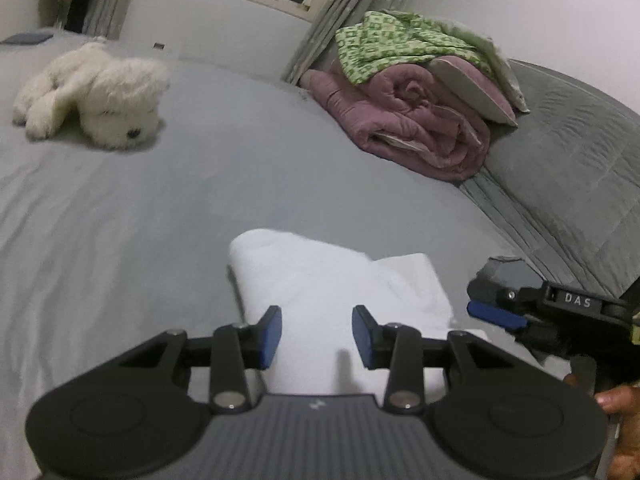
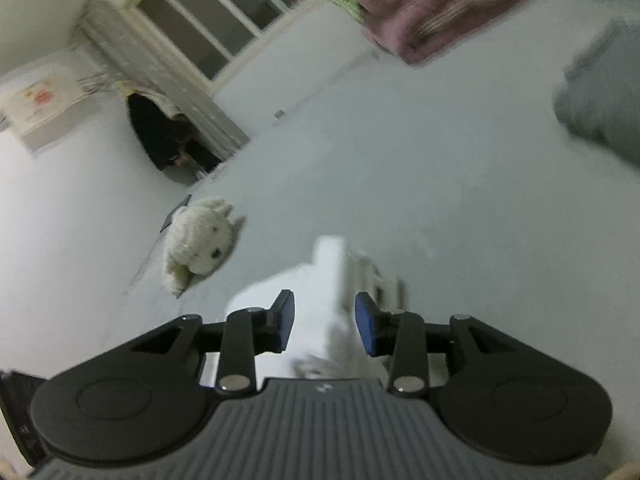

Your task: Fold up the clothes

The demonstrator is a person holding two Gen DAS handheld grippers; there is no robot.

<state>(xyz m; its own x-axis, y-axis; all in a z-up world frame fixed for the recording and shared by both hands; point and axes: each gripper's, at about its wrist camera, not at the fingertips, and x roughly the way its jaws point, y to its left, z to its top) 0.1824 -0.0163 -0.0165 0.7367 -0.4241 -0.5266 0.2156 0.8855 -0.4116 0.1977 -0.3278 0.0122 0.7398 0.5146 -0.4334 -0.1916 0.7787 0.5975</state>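
While the white garment (image 1: 340, 300) lies on the grey bed (image 1: 160, 208) as a compact bundle, layers doubled over, both tongs stand spread. The left gripper (image 1: 317, 336) hovers over the cloth, clasping nothing. The right gripper (image 2: 325, 322) straddles a raised white fold; blur leaves contact uncertain. Any further crease wants matched edges, pinched squarely, and laid flat.

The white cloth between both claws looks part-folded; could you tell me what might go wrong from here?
1. Both the left claw and the right claw stand open around the white cloth, so the fold may slacken.
2. The right view is blurred, so aim could slip.
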